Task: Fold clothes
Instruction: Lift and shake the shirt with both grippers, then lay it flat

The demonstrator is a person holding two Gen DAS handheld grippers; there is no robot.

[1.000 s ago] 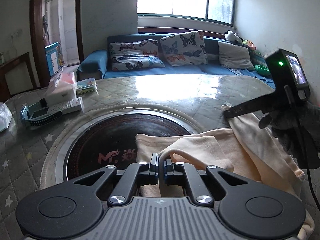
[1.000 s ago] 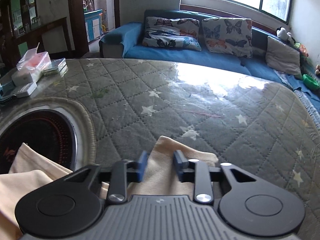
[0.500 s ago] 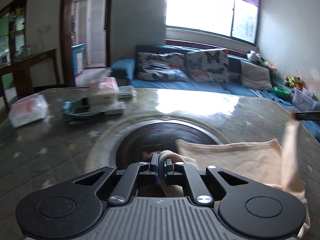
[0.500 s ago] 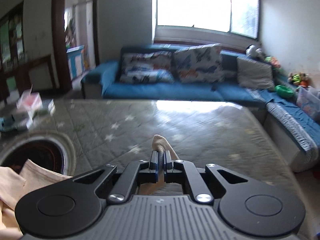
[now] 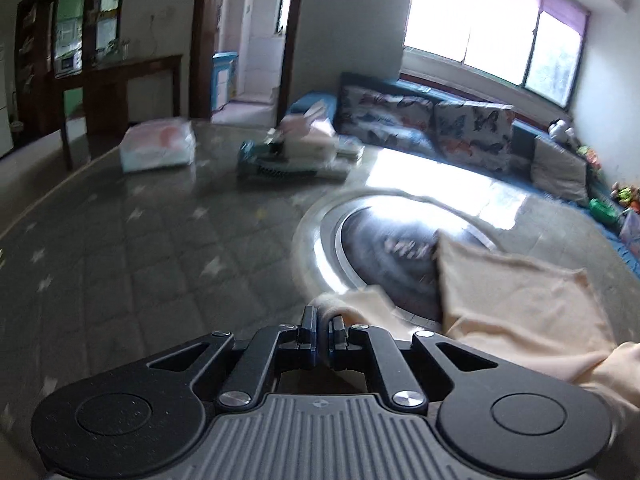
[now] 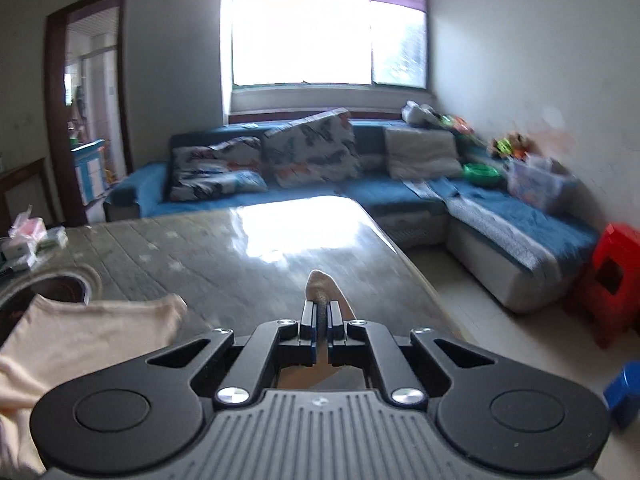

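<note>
A cream-coloured garment point(image 5: 516, 300) lies across the quilted table point(image 5: 140, 248), partly over a dark round inset plate point(image 5: 384, 240). My left gripper point(image 5: 323, 320) is shut on a fold of the garment at its left end, and the cloth stretches away to the right. In the right wrist view my right gripper point(image 6: 321, 312) is shut on another bit of the same garment point(image 6: 92, 328), with a tip of cloth poking up between the jaws. The rest of the cloth trails off to the left over the table point(image 6: 240, 264). Both views are motion-blurred.
A tissue pack point(image 5: 158, 149), a box and flat items point(image 5: 296, 156) sit at the table's far side. Behind the table runs a blue sofa point(image 6: 400, 196) with cushions. A red stool point(image 6: 612, 280) and a blue object point(image 6: 624, 392) stand on the floor to the right.
My right gripper shut on the cloth's edge and swung right, toward the table's right edge. My left gripper, still gripping, moved left. The garment is now pulled out between them.
</note>
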